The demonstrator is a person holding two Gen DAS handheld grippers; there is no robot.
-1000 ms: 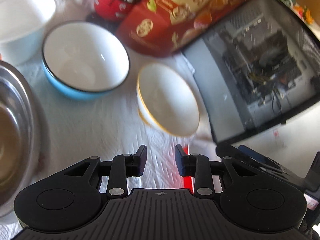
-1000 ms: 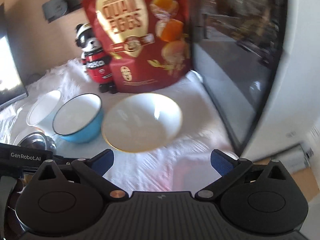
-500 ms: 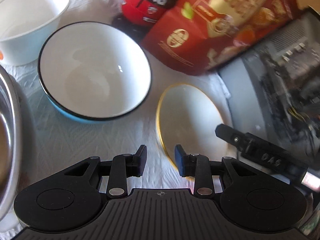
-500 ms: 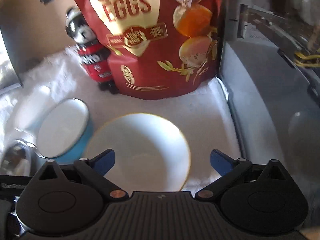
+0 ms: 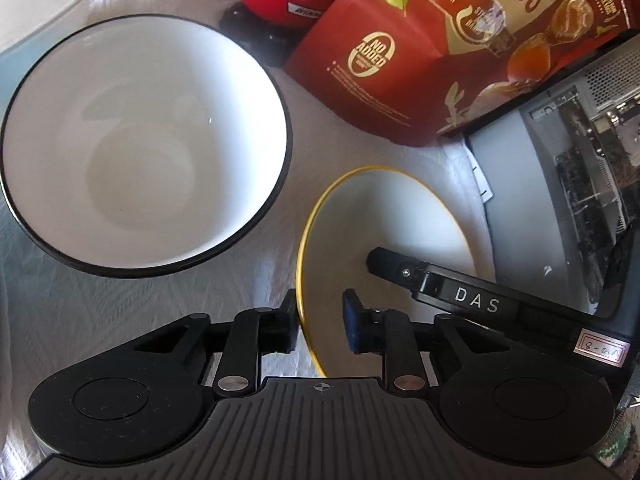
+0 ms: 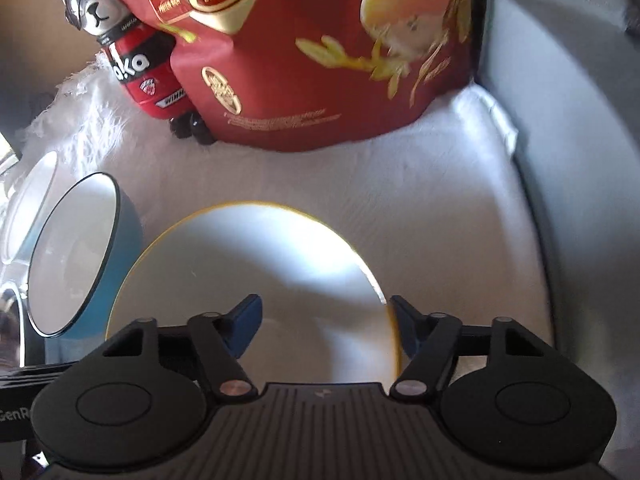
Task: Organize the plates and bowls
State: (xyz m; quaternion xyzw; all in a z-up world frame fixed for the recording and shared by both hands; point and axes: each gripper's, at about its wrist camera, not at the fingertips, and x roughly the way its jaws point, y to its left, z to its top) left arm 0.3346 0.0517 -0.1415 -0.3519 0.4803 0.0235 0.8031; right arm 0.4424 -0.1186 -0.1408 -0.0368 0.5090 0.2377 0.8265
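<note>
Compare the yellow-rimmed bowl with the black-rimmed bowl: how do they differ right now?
Rim: the yellow-rimmed bowl has a thin yellow edge, the black-rimmed bowl a black one.
Outside: the black-rimmed bowl is blue outside in the right wrist view; the yellow-rimmed bowl's outside is hidden.
Handling: the left gripper and right gripper each straddle the yellow-rimmed bowl's rim, jaws closing; nothing touches the black-rimmed bowl.
Shared: white inside, empty, upright on the white cloth.

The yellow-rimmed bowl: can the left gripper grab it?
Probably yes. The left gripper already straddles the yellow-rimmed bowl rim, jaws closing, nothing blocking.
</note>
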